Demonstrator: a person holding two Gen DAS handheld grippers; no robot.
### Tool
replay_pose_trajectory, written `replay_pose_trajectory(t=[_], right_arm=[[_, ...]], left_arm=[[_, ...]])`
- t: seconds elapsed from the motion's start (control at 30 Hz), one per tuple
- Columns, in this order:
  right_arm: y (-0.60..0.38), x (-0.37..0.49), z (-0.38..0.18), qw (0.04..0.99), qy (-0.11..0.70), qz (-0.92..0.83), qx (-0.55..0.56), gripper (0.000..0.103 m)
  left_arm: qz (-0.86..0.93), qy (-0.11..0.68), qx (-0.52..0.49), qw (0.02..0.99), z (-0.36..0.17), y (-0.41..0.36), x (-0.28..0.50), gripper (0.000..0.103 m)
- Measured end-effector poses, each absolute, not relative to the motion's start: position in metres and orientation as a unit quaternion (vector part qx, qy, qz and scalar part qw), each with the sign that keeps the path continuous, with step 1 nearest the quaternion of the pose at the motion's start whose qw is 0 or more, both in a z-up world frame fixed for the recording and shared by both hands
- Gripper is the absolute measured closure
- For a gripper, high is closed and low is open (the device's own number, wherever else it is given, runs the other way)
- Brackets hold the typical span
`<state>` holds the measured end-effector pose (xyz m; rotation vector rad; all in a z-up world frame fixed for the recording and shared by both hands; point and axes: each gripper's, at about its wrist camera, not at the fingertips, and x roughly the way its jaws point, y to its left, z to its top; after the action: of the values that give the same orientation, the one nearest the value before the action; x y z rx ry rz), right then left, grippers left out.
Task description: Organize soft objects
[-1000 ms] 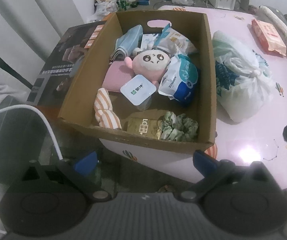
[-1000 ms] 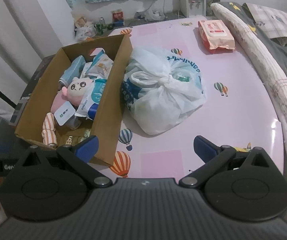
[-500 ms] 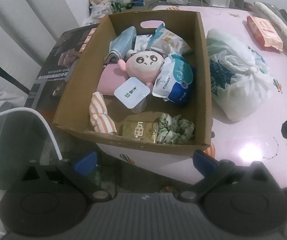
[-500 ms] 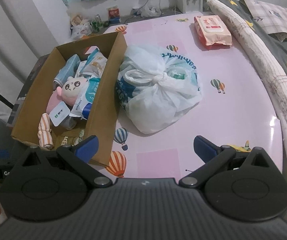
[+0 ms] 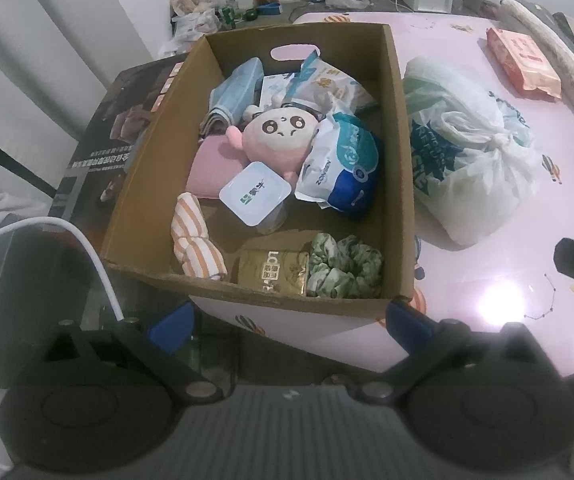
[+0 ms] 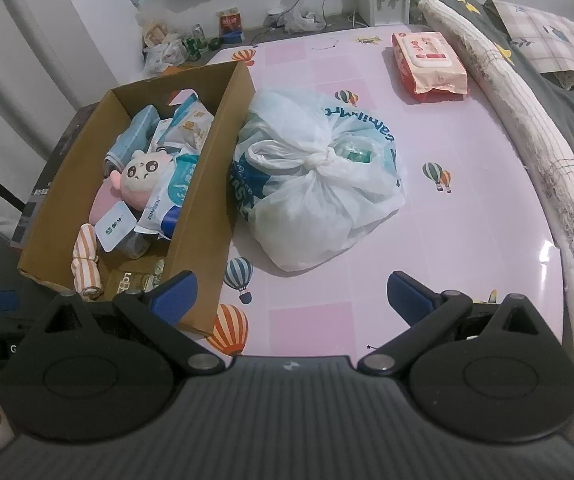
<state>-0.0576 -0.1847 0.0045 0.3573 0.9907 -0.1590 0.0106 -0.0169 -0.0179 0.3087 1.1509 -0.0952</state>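
Note:
A cardboard box [image 5: 401,168] stands on the pink table's left corner; it also shows in the right wrist view [image 6: 203,208]. Inside lie a pink plush doll [image 5: 275,136], a striped orange cloth [image 5: 195,240], a green scrunchie [image 5: 345,266], a pink folded cloth [image 5: 211,168], a blue tissue pack [image 5: 343,164], a gold packet [image 5: 273,272] and a white-lidded tub [image 5: 255,192]. My left gripper [image 5: 289,322] is open and empty, just before the box's near wall. My right gripper [image 6: 291,294] is open and empty above the table, right of the box.
A tied white plastic bag [image 6: 319,184] lies right of the box, touching it. A pink wet-wipe pack [image 6: 429,60] lies at the far right. A rolled mat [image 6: 527,120] runs along the table's right edge. A dark carton [image 5: 103,140] and a white cable [image 5: 87,248] are left of the box.
Both grippers have drawn back a little and risen, so the box and the bag sit slightly farther off. Nothing on the table has moved.

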Motion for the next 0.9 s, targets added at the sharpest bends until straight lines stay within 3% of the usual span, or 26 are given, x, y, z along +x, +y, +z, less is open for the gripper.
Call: replay_pose_trajectory(t=[0.9], right_arm=[[-0.184,-0.040,0.006,0.856,0.491,-0.053,0.153,0.001]], left_arm=[[-0.029,0.550,0.139,0.823,-0.020,-0.006,0.020,0.000]])
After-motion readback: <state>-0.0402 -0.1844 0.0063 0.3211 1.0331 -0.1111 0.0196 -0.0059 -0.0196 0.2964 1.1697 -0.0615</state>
